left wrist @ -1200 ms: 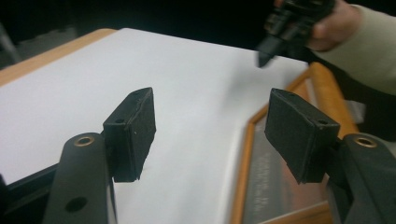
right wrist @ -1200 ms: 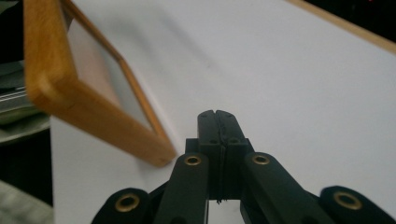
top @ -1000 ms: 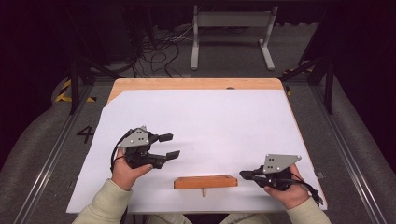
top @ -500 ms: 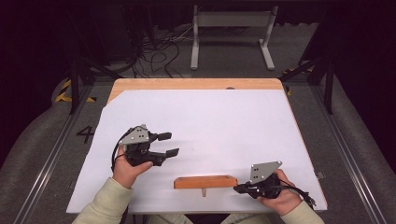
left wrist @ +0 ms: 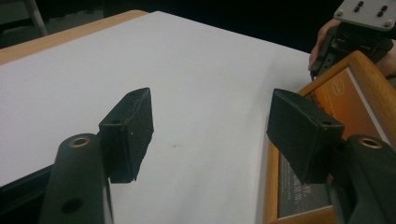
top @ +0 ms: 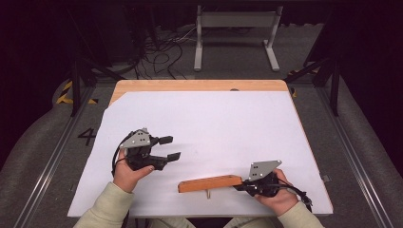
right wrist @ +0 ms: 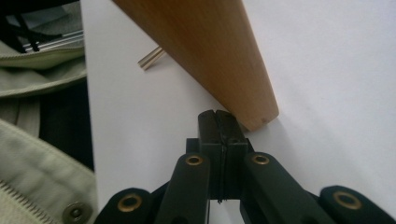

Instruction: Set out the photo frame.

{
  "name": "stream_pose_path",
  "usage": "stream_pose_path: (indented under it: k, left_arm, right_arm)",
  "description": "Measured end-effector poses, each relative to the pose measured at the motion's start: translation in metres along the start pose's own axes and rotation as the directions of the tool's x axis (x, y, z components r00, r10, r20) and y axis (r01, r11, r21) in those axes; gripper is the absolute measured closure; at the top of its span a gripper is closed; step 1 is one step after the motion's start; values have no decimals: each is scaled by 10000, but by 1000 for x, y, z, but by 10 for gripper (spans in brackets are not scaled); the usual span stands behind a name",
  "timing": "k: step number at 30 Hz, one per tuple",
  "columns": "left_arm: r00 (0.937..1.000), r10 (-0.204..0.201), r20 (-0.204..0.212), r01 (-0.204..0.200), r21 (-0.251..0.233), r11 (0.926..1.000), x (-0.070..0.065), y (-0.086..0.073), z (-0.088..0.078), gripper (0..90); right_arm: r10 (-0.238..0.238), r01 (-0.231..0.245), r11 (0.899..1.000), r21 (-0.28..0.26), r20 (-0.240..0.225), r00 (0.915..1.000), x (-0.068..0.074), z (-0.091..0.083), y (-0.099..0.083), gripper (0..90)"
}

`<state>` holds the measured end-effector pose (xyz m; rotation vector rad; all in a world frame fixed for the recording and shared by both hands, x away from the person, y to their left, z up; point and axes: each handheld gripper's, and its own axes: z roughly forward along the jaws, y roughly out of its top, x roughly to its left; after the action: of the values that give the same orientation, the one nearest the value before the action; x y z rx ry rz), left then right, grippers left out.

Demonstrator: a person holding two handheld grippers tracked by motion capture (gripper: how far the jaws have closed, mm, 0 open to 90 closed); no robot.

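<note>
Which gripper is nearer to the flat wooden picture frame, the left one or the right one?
Right. The right gripper, jaws shut, is at the wooden picture frame's right end; the left gripper hovers open, apart, up-left.

table: wooden top [top: 199, 85], white sheet [top: 214, 123] over most | floor: grey [top: 361, 142], marked 4 [top: 87, 137], yellow-black tape [top: 64, 95] | behind: white metal stand [top: 235, 28], loose cables [top: 161, 52] | backdrop: dark, unlit
</note>
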<state>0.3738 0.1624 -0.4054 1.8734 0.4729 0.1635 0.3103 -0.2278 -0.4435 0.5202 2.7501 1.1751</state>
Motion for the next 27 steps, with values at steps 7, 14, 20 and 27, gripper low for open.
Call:
stream_pose_path:
  k: [7, 14, 20, 27]
  left_arm:
    - [10000, -23, -63, 24, 117, 9999, 0, -2, -1, 318]
    - [9999, -51, -95, 52, 67, 10000, 1, -3, -3, 317]
    - [9997, -158, -196, 159, 58, 9999, 4, -5, -6, 317]
    - [9996, -174, -234, 176, 97, 9998, 6, -7, -7, 318]
  right_arm:
    - [524, -516, 9979, -383, 215, 9984, -20, 8, 6, 900]
    - [639, -631, 9964, -558, 135, 9979, -33, 19, 19, 900]
    - [767, -746, 9951, -648, 309, 9966, -47, 29, 36, 900]
    - [1062, -1041, 9915, -780, 233, 9941, -59, 38, 50, 900]
